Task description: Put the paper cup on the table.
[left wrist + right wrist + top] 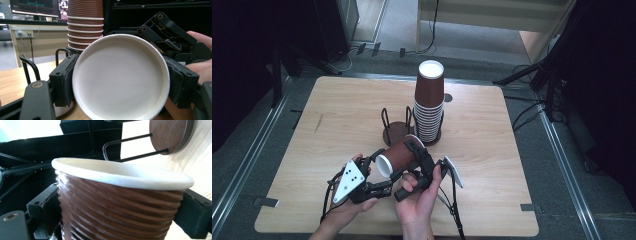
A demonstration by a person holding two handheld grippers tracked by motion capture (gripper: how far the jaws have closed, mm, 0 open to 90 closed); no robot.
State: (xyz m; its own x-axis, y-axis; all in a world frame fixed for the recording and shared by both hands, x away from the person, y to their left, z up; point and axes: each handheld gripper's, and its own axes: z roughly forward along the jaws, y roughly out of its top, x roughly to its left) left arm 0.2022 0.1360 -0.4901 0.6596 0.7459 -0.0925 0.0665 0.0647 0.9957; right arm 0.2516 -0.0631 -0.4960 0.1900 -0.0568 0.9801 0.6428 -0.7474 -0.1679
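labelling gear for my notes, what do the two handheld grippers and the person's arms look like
Both grippers, left gripper and right gripper, are black with blocky padded jaws and trailing black cables. Each carries a pale three-cornered plate; the left one's shows black dots. The forearms are bare, no sleeves visible.

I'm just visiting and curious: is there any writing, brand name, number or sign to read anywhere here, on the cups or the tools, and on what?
None can be read.
Brown ribbed paper cup held sideways between both grippers: no print seen.
Stack of brown ribbed paper cups: no print seen.
Grey three-cornered plate on the left gripper: dark dots, no letters.
Monitor screen in the left gripper view: coloured lines, too blurred to read.
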